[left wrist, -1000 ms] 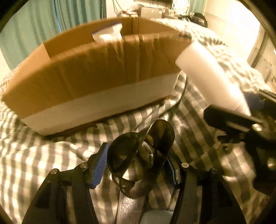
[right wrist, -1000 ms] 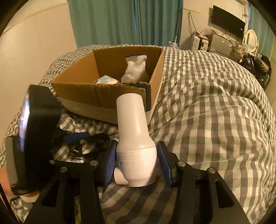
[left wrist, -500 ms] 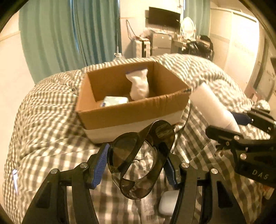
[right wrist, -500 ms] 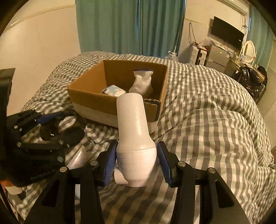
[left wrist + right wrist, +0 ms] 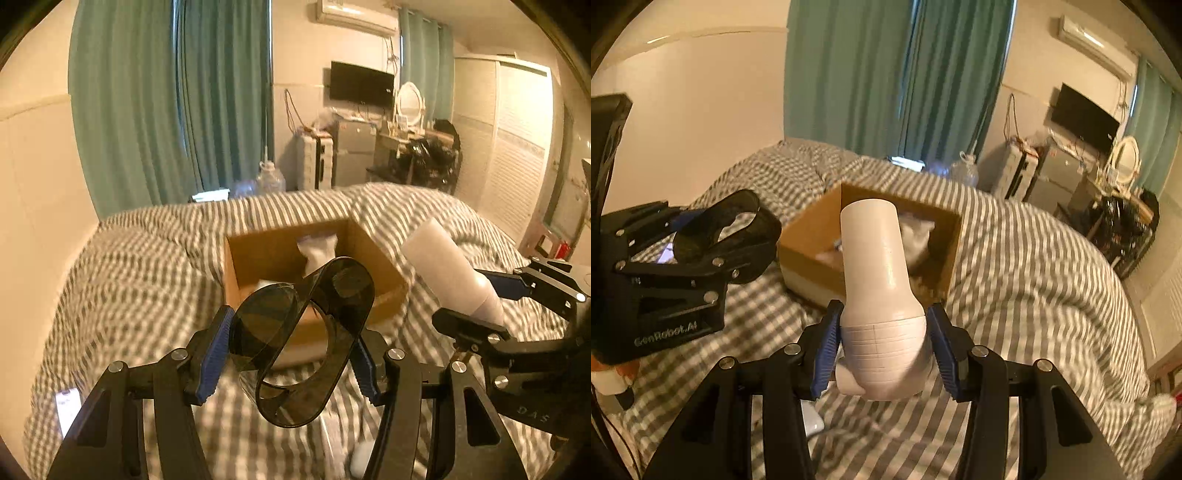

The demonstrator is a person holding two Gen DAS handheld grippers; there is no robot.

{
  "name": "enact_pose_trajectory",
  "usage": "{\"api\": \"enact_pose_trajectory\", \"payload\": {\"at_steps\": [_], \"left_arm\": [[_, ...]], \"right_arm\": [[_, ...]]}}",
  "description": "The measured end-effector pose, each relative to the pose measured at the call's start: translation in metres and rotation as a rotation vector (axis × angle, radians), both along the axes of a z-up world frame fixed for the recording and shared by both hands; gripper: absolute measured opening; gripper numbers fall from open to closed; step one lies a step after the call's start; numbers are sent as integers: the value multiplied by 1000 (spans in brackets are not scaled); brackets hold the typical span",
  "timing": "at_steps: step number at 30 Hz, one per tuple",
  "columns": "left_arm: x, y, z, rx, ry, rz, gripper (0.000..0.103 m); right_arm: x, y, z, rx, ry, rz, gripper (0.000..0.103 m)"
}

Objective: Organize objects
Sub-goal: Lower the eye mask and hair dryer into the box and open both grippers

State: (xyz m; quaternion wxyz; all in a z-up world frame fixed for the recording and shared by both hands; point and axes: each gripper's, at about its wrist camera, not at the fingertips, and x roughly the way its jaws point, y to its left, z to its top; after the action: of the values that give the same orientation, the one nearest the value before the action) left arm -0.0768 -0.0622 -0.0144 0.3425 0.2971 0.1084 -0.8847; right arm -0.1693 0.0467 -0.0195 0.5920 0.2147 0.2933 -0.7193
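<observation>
Both jaws are clamping: left gripper (image 5: 291, 352) gripping dark sunglasses (image 5: 301, 339) at frame centre, right gripper (image 5: 884, 349) squeezing a white bottle (image 5: 877, 295) before the cardboard box (image 5: 809, 236).

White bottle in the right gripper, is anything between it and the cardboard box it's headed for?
Nothing visible blocks it. The white bottle, clamped in the right gripper, points at the open cardboard box across bare checked bedding. The left gripper holding the sunglasses is off to the side.

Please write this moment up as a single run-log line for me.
left gripper: shut on sunglasses | right gripper: shut on white bottle | both held above bed, short of cardboard box | box: open, white items inside
</observation>
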Motion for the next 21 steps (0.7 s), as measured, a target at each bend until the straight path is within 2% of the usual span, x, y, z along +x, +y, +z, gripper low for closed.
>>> {"api": "enact_pose_trajectory", "payload": {"at_steps": [10,16,21], "left_arm": [[-40,-63,33,-27,14,30,60],[-71,-100,22,-6,-11,39,60],[-104,-124,-1,26,-60,31,60]], "right_arm": [[-22,-66,39,-58,0,29,46],[-43,-114,40,-51,-16,41,46],[-63,-149,24,-20,-49,39,46]]}}
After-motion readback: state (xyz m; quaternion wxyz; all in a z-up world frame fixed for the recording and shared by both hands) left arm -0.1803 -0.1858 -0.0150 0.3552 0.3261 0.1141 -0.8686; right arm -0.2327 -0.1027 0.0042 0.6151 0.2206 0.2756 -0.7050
